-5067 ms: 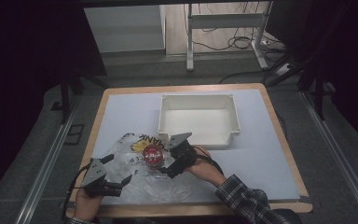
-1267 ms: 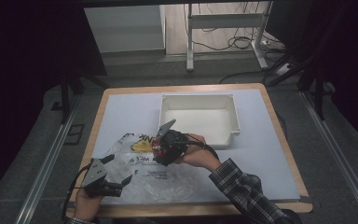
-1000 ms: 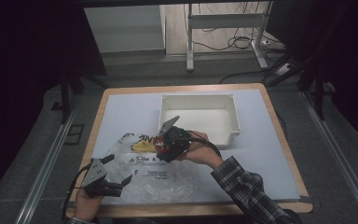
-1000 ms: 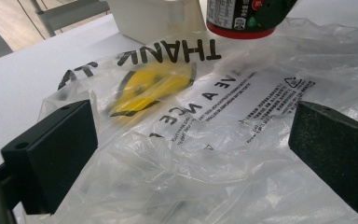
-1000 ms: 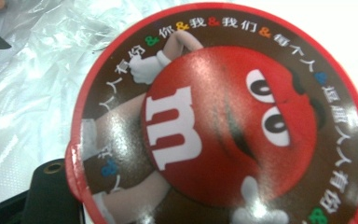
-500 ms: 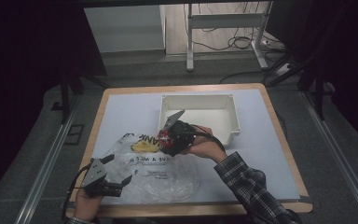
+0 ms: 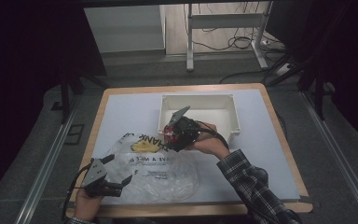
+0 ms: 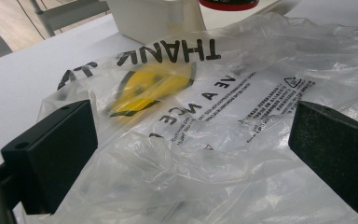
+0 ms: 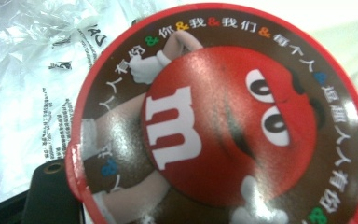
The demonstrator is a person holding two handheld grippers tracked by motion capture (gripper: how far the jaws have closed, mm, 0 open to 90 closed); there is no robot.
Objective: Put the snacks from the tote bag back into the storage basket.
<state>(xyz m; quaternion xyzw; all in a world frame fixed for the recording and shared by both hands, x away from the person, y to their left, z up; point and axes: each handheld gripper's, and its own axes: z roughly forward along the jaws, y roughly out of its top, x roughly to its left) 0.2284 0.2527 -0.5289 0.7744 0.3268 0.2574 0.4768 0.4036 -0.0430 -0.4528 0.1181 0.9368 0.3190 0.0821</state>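
Observation:
A round red-rimmed candy tin [image 7: 168, 131] with a red cartoon candy on its lid [image 9: 223, 126] hangs just above the table. My right gripper [image 7: 177, 135] is shut on it, between the clear plastic bag [image 7: 156, 168] and the near left corner of the white bin [image 7: 235, 116]. One black finger [image 9: 46, 191] shows under the lid. My left gripper [image 7: 123, 183] rests at the bag's near left edge. Its jaws stand wide apart, and crumpled bag film [image 8: 205, 140] lies between them.
The bag carries black lettering and a yellow print [image 8: 154, 86]. The bin stands at the back middle of the white table top [image 7: 121, 112]. A wooden rim edges the table. A person's plaid sleeve [image 7: 247, 182] reaches in from the bottom right.
My right gripper has carried the tin up and to the right, off the bag and closer to the bin. The left gripper has kept still.

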